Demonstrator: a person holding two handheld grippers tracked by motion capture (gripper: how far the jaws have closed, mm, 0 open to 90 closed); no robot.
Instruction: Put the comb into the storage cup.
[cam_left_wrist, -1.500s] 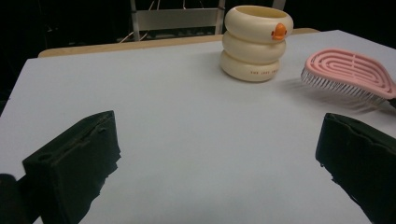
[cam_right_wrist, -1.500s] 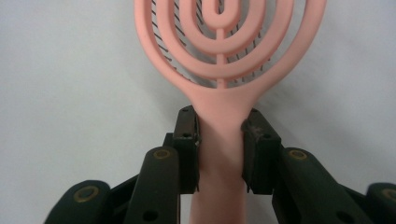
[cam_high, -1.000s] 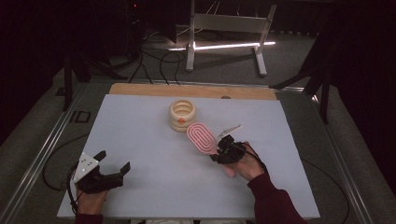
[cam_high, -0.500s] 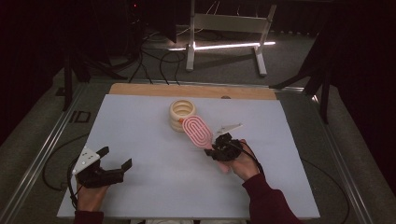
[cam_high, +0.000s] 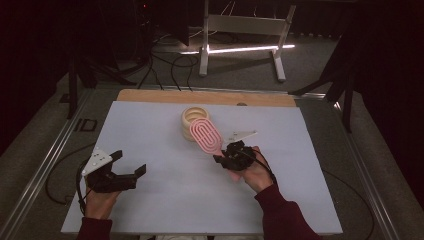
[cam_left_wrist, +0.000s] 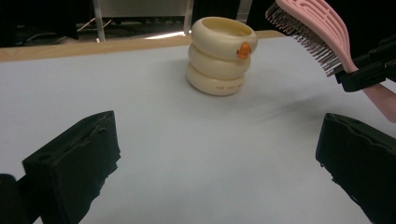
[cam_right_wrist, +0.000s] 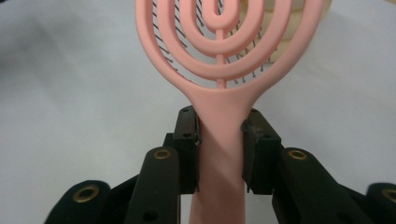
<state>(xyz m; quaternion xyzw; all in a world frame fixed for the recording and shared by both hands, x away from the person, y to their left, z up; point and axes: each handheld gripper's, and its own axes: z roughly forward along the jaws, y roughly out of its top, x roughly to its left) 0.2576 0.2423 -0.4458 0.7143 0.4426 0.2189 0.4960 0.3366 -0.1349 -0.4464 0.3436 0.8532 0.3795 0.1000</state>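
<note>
Right gripper (cam_right_wrist: 219, 154): jaws clamped on the handle of the pink hairbrush (cam_right_wrist: 224, 51), one pad each side just below the neck. Handle end cut off at the bottom of the right gripper view, brush head cut off at the top. Bristles show through the looped slots, facing away from that camera. In the high view the right gripper (cam_high: 235, 156) is mostly covered by the hand; the brush (cam_high: 206, 136) is held off the surface, head angled toward the cream ringed holder (cam_high: 192, 119) and overlapping its near side, contact there can't be told. In the left gripper view the brush (cam_left_wrist: 317, 28) hangs up and right of the holder (cam_left_wrist: 222, 56), apart from it.

Left gripper (cam_high: 115, 172): jaws wide, nothing between them, low near the front left of the surface (cam_high: 150, 200). Its jaw tips run out of the left gripper view at both lower corners.

Wide bare surface between the two grippers and left of the holder. Wooden strip (cam_high: 150, 96) along the far edge, metal rails either side. Background dark, hard to read.
</note>
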